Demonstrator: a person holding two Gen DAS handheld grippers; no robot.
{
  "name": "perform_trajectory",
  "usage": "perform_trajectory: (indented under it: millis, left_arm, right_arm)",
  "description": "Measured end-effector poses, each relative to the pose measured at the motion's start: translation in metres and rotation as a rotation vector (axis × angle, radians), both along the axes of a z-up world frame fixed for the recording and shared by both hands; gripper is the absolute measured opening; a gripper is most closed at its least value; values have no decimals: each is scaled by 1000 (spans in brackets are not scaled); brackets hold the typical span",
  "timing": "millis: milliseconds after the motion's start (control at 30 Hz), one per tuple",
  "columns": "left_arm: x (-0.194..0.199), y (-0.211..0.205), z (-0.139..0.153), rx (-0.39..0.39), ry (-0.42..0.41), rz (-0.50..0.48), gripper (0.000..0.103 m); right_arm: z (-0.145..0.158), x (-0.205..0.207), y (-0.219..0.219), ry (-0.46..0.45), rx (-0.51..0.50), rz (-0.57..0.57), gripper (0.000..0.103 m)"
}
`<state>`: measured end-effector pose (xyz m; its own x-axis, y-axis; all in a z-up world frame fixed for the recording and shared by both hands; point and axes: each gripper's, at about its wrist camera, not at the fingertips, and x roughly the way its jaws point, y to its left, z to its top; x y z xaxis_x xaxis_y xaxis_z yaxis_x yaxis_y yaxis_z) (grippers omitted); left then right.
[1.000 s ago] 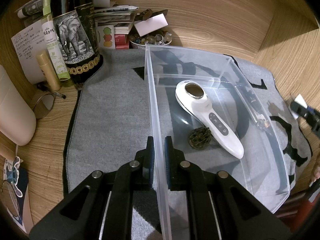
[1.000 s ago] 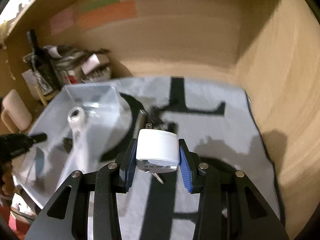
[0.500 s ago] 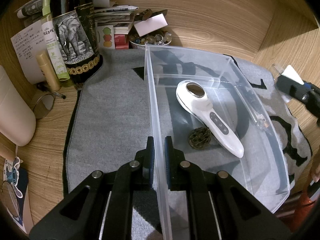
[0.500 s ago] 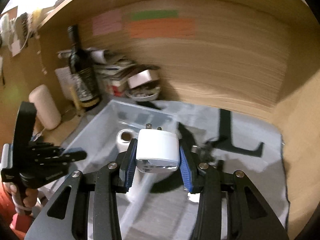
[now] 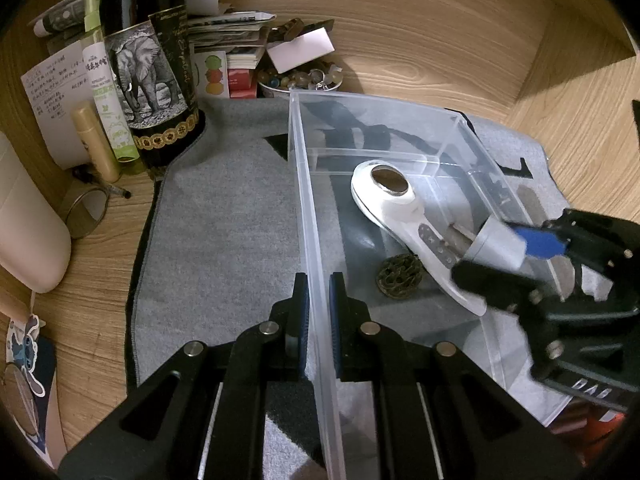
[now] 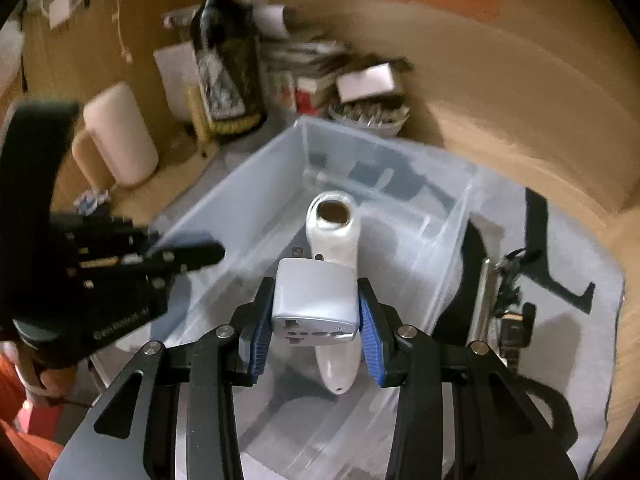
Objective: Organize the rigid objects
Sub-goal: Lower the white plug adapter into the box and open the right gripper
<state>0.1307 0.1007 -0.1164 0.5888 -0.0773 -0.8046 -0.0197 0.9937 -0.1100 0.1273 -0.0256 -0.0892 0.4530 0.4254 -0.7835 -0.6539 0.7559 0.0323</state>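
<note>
A clear plastic bin [image 5: 400, 108] stands on a grey mat [image 5: 224, 216]. My left gripper [image 5: 318, 292] is shut on the bin's near wall. Inside lie a white handheld device [image 5: 396, 204] and a small brown woven ball [image 5: 400, 276]. My right gripper [image 6: 316, 312] is shut on a white travel adapter [image 6: 316, 296] and holds it over the bin [image 6: 260, 184], above the white device [image 6: 332, 232]. In the left wrist view the adapter [image 5: 496, 242] hangs over the bin's right side in the right gripper [image 5: 512, 256].
A dark bottle with an elephant label [image 5: 148, 60], a small tube [image 5: 96, 140], papers, a bowl of trinkets [image 5: 300, 78] and a cream cylinder [image 5: 28, 228] crowd the back left. A metal clip and keys [image 6: 504, 292] lie on the mat right of the bin.
My right gripper has carried the adapter leftward from over the mat to above the bin's inside. My left gripper has stayed clamped on the bin wall.
</note>
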Motion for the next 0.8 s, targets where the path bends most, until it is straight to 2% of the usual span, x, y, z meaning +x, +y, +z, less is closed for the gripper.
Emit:
perform_trajectory:
  millis: [167, 400, 500, 633, 800]
  left_arm:
    - [0, 0, 0, -2, 1, 0, 9]
    - [0, 0, 0, -1, 1, 0, 9]
    - [-1, 0, 0, 0, 1, -2, 9]
    - [-1, 0, 0, 0, 2, -1, 9]
    - [-1, 0, 0, 2, 1, -3, 9]
  right_arm:
    - [-8, 2, 5, 42, -29, 24, 36]
    - [-6, 0, 6, 40, -30, 29, 37]
    - [-2, -2, 4, 21, -27, 22, 38]
    - [9, -5, -4, -17, 5, 2, 46]
    - [27, -7, -20, -70, 45, -38, 51]
